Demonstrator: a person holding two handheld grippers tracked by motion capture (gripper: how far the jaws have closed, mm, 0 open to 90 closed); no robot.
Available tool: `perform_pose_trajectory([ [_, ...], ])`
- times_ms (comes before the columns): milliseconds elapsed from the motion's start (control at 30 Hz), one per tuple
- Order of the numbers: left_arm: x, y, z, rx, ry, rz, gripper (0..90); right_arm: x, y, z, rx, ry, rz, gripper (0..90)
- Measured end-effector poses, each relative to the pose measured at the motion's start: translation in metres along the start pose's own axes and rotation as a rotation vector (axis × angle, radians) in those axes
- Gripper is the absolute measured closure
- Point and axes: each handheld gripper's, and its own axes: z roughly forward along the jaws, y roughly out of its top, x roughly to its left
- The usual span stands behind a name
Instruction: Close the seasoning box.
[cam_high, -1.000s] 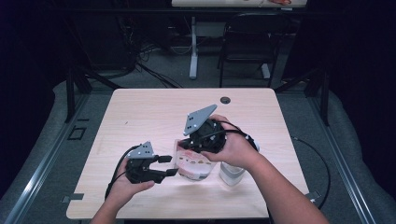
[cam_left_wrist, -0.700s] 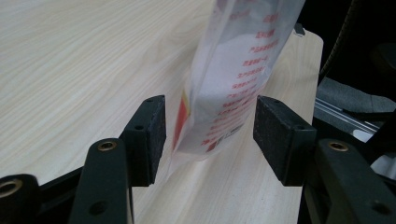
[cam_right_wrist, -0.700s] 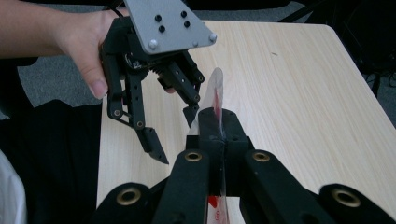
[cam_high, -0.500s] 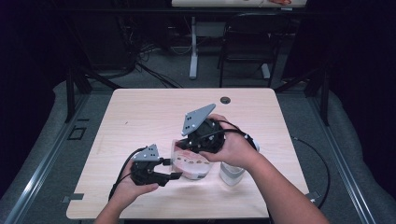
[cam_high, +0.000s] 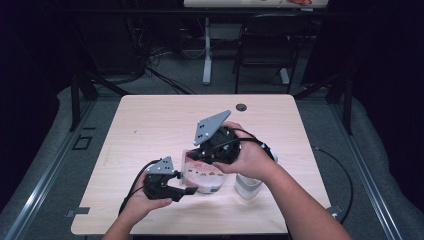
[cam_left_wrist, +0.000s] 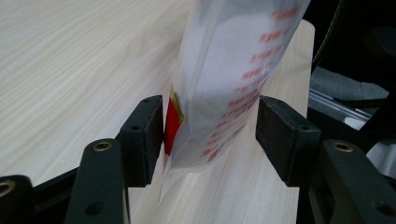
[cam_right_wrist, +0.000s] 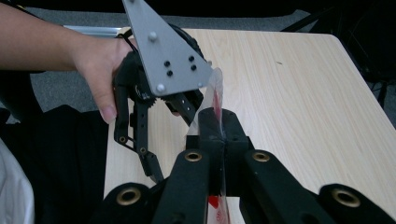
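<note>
Two tools – left tool (cam_high: 189, 190), right tool (cam_right_wrist: 219, 122) – one printed plastic bag (cam_high: 201, 175), one white cup (cam_high: 248, 186), one table (cam_high: 150, 120)

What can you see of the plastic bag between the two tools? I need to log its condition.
The plastic bag is a thin, see-through pouch with lines of red print and a red and yellow patch near one edge; something white shows inside. It hangs upright just above the wooden table. The right tool is shut on its upper edge. The left tool straddles its lower part, one pad about touching the red patch, the other pad apart from it.
</note>
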Motion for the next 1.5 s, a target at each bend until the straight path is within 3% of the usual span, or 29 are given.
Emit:
perform_pose_trajectory([
  [367, 0.001, -0.004, 0.013, 0.001, -0.02, -0.007, 39.1, 0.0, 0.003, -0.003, -0.022, 0.007, -0.003, 90.0],
  [733, 0.005, -0.008, 0.014, -0.025, -0.021, -0.011, 38.5, 0.002, 0.006, -0.004, -0.028, 0.001, -0.008, 90.0],
  [1167, 0.004, -0.008, 0.012, -0.005, -0.032, -0.026, 52.6, 0.0, 0.003, -0.005, -0.026, 0.006, -0.005, 90.0],
  [1500, 0.002, -0.008, 0.012, 0.008, -0.047, -0.012, 58.6, -0.001, -0.003, -0.009, -0.03, 0.001, 0.006, 90.0],
])
